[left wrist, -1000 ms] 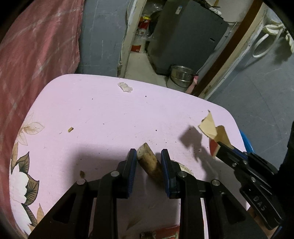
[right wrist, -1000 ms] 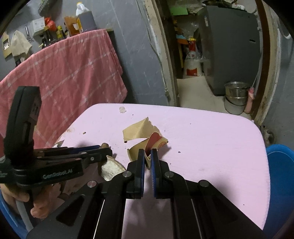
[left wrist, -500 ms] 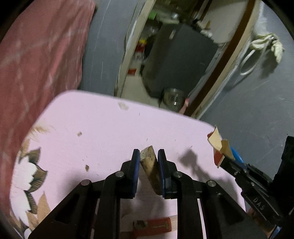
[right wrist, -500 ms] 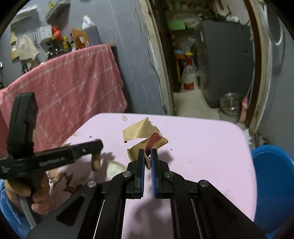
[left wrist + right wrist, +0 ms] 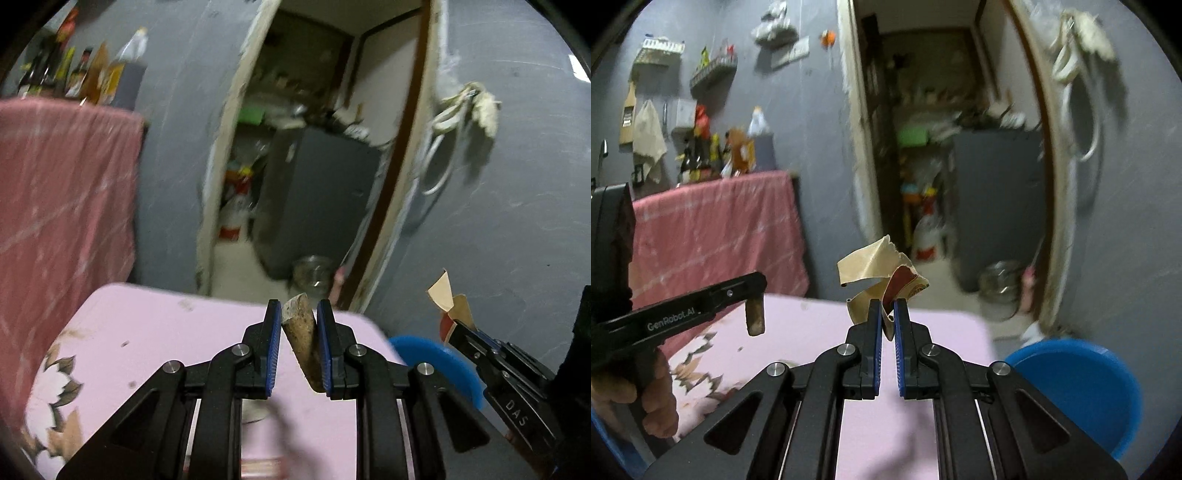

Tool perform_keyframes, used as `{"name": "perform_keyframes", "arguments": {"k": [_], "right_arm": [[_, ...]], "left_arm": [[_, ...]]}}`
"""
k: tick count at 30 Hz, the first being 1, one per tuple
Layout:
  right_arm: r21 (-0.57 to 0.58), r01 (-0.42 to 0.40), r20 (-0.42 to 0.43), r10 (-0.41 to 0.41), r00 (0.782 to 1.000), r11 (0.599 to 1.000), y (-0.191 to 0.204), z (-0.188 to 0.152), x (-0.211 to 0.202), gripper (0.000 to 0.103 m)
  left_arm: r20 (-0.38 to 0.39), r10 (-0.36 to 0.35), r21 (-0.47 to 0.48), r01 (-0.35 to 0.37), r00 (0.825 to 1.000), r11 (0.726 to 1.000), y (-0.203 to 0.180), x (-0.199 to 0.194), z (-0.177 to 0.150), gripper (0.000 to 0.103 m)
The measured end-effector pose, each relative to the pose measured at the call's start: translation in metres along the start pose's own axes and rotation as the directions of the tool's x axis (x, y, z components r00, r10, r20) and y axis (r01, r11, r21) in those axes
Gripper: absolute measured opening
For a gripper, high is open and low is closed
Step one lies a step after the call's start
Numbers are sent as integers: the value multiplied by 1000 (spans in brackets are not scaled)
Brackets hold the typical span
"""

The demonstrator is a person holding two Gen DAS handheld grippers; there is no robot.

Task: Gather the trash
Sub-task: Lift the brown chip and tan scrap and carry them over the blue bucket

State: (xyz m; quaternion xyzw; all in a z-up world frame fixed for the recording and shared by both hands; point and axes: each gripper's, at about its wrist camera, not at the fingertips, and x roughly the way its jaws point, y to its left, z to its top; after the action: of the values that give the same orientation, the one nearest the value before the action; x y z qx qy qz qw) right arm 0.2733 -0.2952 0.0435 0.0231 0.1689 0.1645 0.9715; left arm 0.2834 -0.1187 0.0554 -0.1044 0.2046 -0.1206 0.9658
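My left gripper (image 5: 298, 314) is shut on a brown stub of wood-like scrap (image 5: 303, 341) and holds it in the air above the pink table (image 5: 155, 325). The scrap also shows in the right wrist view (image 5: 755, 315). My right gripper (image 5: 888, 308) is shut on a torn tan and red paper wrapper (image 5: 882, 271), also lifted off the table. That wrapper shows in the left wrist view (image 5: 445, 299) at the right. A blue bin (image 5: 1082, 391) stands on the floor to the right of the table; it also shows in the left wrist view (image 5: 436, 360).
A red cloth (image 5: 713, 236) hangs behind the table at the left. An open doorway (image 5: 306, 177) behind shows a grey cabinet and a metal pot (image 5: 314, 275). Small crumbs (image 5: 123, 344) lie on the table.
Both grippers have risen and tilted up from the table, each carrying its piece of trash. The left gripper closed on the brown scrap and lifted it.
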Motion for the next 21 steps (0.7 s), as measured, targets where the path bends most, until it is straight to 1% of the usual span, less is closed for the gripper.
{"name": "perform_keyframes", "arguments": {"k": [4,6,7,9,11,15,21], "right_arm": [[-30,88,82,-85,993,996,-19,7,-29,5],[-39,131,104,-126,987,991,-28,8,-39,5],[-36,152,116,-146,982,988,-35,8,-43,5],[-29,185,123,-181,976,982,-50,5,-50,5],[-14,214,128,-210,969,977,-67,1,-57,5],[23,266,121,-267,956,964,-101,-10,-65,5],[59,315,71,-319,945,947,-144,-34,-70,5]], "left_arm": [[71,-45,29,43,996,999,-42,3,1,16],[93,-69,39,65,993,997,-63,7,1,16],[98,-78,47,74,992,996,-69,9,1,16],[100,-105,68,99,989,993,-92,18,-2,16],[86,-130,86,123,988,989,-110,26,-4,16],[43,-158,113,152,987,982,-142,46,-13,16],[-54,-165,132,171,985,976,-180,85,-35,16]]}}
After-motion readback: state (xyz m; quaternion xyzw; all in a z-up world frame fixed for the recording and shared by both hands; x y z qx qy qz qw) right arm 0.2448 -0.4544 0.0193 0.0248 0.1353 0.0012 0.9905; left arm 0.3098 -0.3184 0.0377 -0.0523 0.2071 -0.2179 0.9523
